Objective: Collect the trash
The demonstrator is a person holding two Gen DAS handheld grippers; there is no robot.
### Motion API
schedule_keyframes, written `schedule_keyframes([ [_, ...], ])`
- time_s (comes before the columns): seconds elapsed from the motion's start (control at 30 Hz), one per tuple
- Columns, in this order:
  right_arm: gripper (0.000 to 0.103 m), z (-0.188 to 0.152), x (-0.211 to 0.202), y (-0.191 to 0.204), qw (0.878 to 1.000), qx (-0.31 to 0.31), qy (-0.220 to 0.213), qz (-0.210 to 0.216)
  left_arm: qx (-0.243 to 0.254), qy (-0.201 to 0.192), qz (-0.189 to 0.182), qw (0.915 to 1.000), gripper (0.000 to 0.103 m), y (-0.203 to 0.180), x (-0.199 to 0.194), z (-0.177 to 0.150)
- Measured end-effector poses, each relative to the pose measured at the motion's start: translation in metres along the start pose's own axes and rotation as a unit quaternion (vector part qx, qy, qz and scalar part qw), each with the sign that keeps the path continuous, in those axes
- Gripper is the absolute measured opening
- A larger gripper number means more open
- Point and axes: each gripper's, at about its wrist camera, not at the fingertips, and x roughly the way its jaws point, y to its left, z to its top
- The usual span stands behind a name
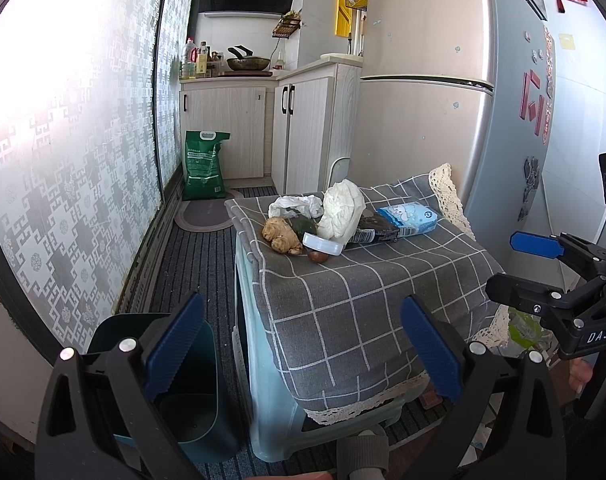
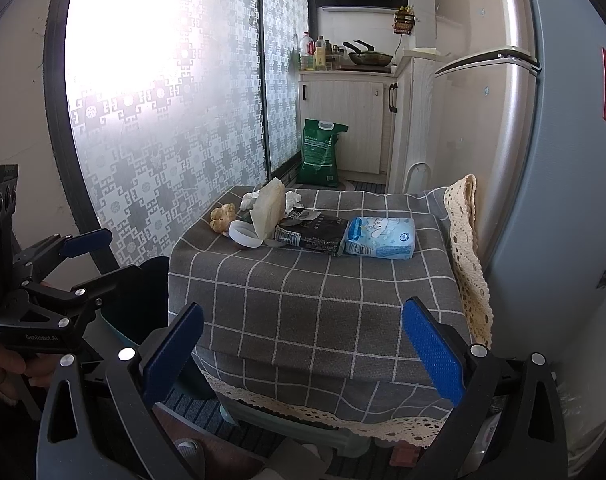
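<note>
Barely begun, by the look of it. Nothing gripped in either tool; trash all on the cloth-covered bench (image 1: 367,300), none visible inside the dark green bin (image 1: 191,392) on the floor, though only part of its interior shows.

Left to collect, clustered at the far end of the bench: crumpled white tissue wad (image 1: 341,210), thin white plastic bag (image 1: 295,205) behind it, round white lid (image 1: 323,244), dark flattened wrapper (image 2: 313,232). Also a knob of ginger (image 1: 281,234), a small brown round item (image 1: 317,257) and a blue-and-white tissue pack (image 2: 381,236) — trash or not, hard to judge.

Left gripper (image 1: 303,352): jaws spread wide, empty, held low at the near edge of the bench. Seen from the left wrist, pile at about 12 o'clock, well apart from the jaws; bin at about 8 o'clock, just beside the left pad.

Right gripper (image 2: 303,352): jaws likewise wide open and empty. From the right wrist, wrapper and tissue pack around 12 o'clock, tissue wad and lid toward 11 o'clock, all well beyond the jaws. Bin at roughly 9 o'clock, partly hidden behind the left gripper.

Probably a reach forward across the cloth needed before any first pick.
</note>
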Motion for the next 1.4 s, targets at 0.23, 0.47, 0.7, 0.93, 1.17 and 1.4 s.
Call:
schedule_keyframes([
  [0.23, 0.1, 0.0001, 0.0014, 0.0007, 1.0, 0.0, 0.0, 0.0, 0.0, 0.0, 0.0, 1.0, 0.1, 0.0002, -0.0001, -0.0005],
  [0.47, 0.1, -0.0015, 0.0003, 0.0014, 1.0, -0.002, 0.001, 0.001, 0.001, 0.0, -0.002, 1.0, 0.1, 0.0011, 0.0003, -0.0036],
  [0.7, 0.1, -0.0015, 0.0007, 0.0019, 1.0, -0.002, 0.001, 0.001, 0.001, 0.001, -0.002, 1.0, 0.1, 0.0006, 0.0003, -0.0038],
  [0.93, 0.1, -0.0015, 0.0007, 0.0023, 1.0, -0.002, 0.001, 0.001, 0.001, 0.001, -0.002, 1.0, 0.1, 0.0007, 0.0004, -0.0038],
  [1.17, 0.1, -0.0011, 0.0004, 0.0017, 1.0, -0.002, 0.001, 0.001, 0.001, 0.001, -0.002, 1.0, 0.1, 0.0009, 0.0004, -0.004],
  [1.4, 0.1, -0.0012, -0.0013, 0.0044, 1.0, -0.003, -0.003, 0.006, 0.001, -0.003, -0.012, 0.9999, 0.1, 0.0006, -0.0006, -0.0044],
])
